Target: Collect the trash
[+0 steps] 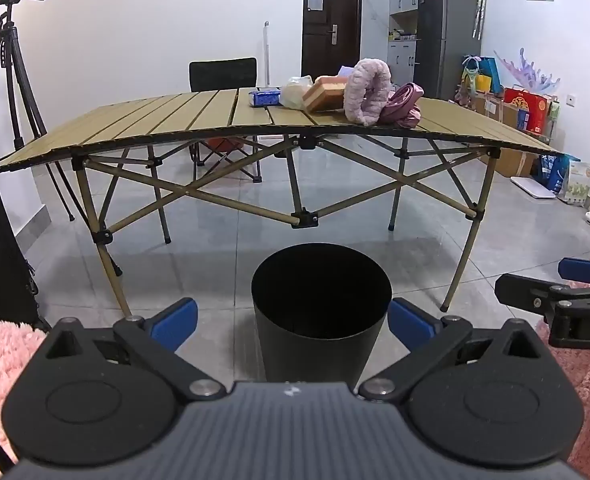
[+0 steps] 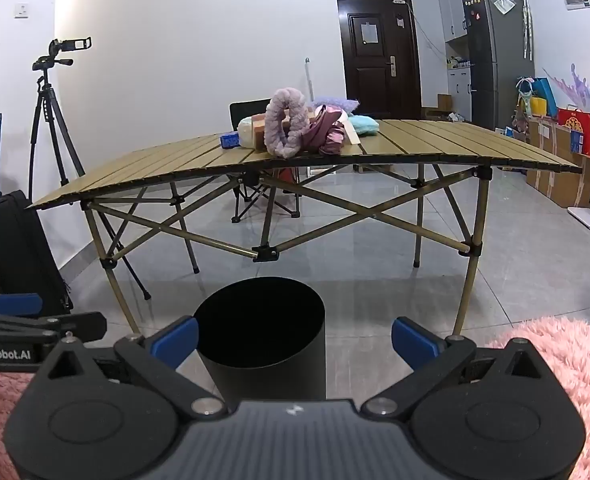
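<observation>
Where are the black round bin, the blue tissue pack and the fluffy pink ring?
Black round bin point(image 1: 319, 320): left wrist view, front wall below the rim.
Blue tissue pack point(image 1: 264, 98): left wrist view, front face.
Fluffy pink ring point(image 2: 289, 122): right wrist view, right side.

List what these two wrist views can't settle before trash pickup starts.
- Black bin contents: both views, the inside is all dark.
- Bin base: both views, hidden behind each hand-held gripper's body.
- Items behind the fuzzy pink ring on the folding table: stacked, overlapping, too small to name.
- Right hand-held gripper: cut off by the right edge in the left view.
- Which items are trash: cannot tell.
</observation>
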The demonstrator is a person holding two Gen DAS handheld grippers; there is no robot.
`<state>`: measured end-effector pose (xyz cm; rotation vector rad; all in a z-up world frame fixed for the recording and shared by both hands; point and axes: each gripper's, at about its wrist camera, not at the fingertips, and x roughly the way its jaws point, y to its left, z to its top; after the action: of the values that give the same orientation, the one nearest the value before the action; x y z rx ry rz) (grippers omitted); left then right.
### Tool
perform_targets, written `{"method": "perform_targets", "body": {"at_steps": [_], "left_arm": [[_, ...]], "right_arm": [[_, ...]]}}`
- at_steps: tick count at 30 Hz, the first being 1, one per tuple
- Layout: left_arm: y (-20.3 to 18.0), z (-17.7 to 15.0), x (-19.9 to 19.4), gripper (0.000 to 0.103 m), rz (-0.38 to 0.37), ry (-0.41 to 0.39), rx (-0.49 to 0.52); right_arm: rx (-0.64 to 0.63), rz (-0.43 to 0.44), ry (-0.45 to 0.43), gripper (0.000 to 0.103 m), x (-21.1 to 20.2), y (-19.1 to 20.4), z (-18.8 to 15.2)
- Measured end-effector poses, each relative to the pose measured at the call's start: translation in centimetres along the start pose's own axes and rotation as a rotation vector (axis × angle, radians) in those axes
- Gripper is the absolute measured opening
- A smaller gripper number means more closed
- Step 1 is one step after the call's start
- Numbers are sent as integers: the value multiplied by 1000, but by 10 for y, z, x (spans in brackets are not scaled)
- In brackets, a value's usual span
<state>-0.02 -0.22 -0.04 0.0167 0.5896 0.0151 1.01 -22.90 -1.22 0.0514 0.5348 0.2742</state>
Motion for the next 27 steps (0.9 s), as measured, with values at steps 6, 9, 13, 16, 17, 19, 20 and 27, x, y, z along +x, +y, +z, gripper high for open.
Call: {"method": "perform_targets", "body": {"at_steps": [6, 9, 13, 16, 17, 19, 20, 27], "left_arm": [[-1, 1, -5, 103, -17, -1, -17], [0, 1, -5, 103, -16, -2, -15], [0, 1, -5, 103, -16, -2, -16], [3, 0, 0, 103, -18, -1, -23], [3, 0, 0, 103, -19, -3, -23], [2, 0, 0, 103, -17, -5, -23], [2, 0, 0, 103, -16, -6, -23], [3, 0, -1, 103, -18, -9, -25]], "right_arm": [[0, -1, 2, 103, 1, -1, 1], [-2, -1, -1, 103, 0, 0, 1], [-2, -2, -1, 103, 0, -1, 1], [-3, -2, -1, 103, 0, 0, 0], [-3, -2, -1, 103, 0, 0, 0], [-3, -2, -1, 103, 0, 0, 0], [-3, -2, -1, 103, 0, 0, 0], [-4, -2, -2, 103, 0, 0, 0]]}}
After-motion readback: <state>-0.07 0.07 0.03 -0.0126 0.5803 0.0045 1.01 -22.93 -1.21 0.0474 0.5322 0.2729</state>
